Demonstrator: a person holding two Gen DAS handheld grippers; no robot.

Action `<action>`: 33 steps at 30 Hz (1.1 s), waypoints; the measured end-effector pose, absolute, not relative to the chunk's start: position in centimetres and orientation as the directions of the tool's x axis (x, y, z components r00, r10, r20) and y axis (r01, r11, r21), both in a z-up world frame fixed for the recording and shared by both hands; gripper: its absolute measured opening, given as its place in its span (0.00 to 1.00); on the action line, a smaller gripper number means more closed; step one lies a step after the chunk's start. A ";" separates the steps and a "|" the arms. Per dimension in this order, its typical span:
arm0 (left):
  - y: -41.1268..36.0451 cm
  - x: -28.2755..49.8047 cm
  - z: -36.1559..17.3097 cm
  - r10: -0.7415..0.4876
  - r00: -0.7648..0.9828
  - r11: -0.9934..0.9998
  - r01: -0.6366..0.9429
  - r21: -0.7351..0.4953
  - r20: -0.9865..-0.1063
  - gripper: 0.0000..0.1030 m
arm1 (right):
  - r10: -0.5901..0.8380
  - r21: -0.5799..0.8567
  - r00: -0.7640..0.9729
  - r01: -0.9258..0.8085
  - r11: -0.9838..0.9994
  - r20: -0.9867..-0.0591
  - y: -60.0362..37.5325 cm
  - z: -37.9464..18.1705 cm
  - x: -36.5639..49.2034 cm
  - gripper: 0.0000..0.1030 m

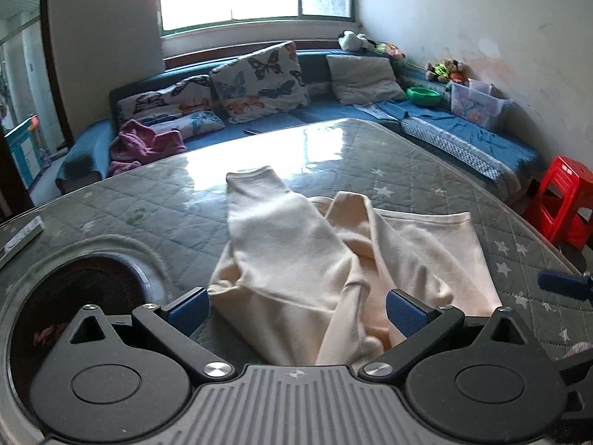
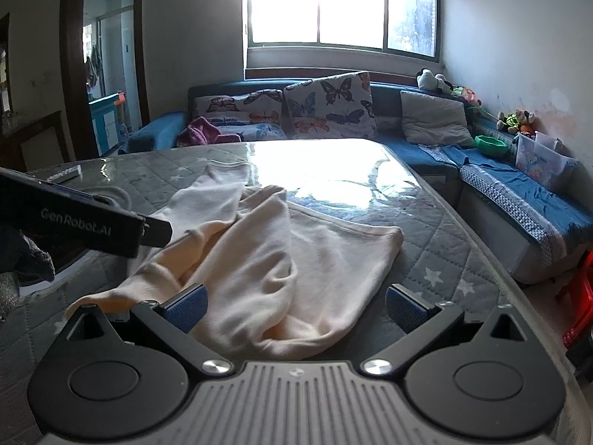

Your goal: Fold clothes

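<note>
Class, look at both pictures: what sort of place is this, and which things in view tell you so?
Most likely a home living room. A blue corner sofa with butterfly cushions sits under a window, soft toys line its back, and a cream garment lies on a quilt-covered table.

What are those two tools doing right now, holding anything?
Left tool: open, holding nothing, its fingers either side of the cream garment.
Right tool: open, holding nothing, over the garment's near edge.

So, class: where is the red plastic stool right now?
In the left wrist view, the red plastic stool stands at far right, beyond the table edge, beside the blue sofa.
</note>
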State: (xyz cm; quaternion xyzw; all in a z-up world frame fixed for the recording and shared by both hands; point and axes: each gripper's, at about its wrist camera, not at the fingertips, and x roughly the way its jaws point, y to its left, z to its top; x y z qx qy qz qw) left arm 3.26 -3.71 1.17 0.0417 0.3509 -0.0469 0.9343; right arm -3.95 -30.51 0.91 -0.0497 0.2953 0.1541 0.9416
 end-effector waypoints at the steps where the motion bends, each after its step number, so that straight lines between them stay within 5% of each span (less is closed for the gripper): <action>1: -3.9 3.6 1.0 -0.064 0.746 0.991 0.126 0.046 -0.663 0.99 | 0.258 -0.002 0.776 -0.317 0.948 -0.575 -30.7 0.9 -3.6 1.00; 9: -4.2 6.2 -0.4 -0.114 0.704 0.985 0.174 0.015 -0.701 0.74 | 0.274 0.029 0.761 -0.319 0.947 -0.588 -31.9 0.9 -0.4 1.00; 15: -4.2 7.1 -1.2 -0.157 0.678 0.977 0.211 -0.014 -0.718 0.40 | 0.325 0.056 0.739 -0.364 0.930 -0.590 -31.0 1.3 2.8 0.89; 17: -4.2 7.1 -1.4 -0.177 0.673 0.973 0.230 -0.025 -0.718 0.19 | 0.350 0.067 0.720 -0.390 0.918 -0.599 -30.6 1.2 4.2 0.86; 19: -3.8 6.9 -1.2 -0.190 0.672 0.972 0.230 -0.042 -0.716 0.13 | 0.371 0.078 0.700 -0.413 0.907 -0.610 -30.1 1.1 5.6 0.81; 33: 2.3 2.9 1.7 -0.145 0.745 0.989 0.082 -0.127 -0.651 0.08 | 0.428 0.155 0.594 -0.454 0.877 -0.681 -26.9 -2.4 11.6 0.48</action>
